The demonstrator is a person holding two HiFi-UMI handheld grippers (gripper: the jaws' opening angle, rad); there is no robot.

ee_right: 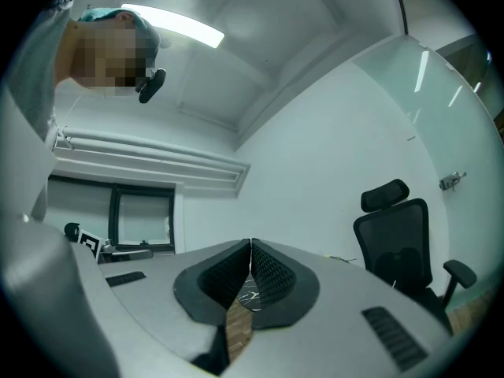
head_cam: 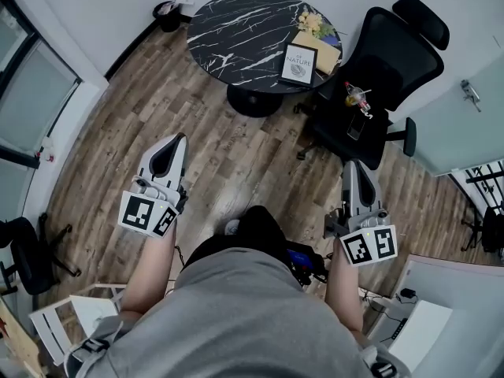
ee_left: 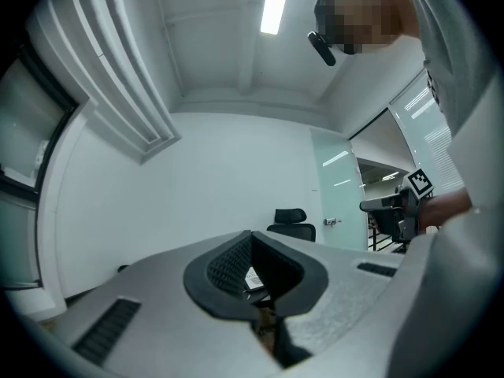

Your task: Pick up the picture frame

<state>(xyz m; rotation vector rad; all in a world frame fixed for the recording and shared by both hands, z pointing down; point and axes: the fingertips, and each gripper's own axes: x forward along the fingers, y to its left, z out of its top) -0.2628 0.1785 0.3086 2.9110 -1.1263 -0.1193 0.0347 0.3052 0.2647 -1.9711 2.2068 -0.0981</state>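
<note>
Fingers of the left gripper [head_cam: 178,142] and the right gripper [head_cam: 352,168] are pressed together, with nothing between them, and point level toward the far wall. I see the picture frame [head_cam: 299,64] on the near right edge of the round marble counter [head_cam: 228,30], well apart from both. It lies far and slightly left of the right gripper, which I judge nearer. The office chair [head_cam: 378,77] crowds that side.

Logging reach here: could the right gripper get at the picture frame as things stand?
Probably not yet: the right gripper, shut, is well short of the picture frame on the round table. Open wood floor lies between.
</note>
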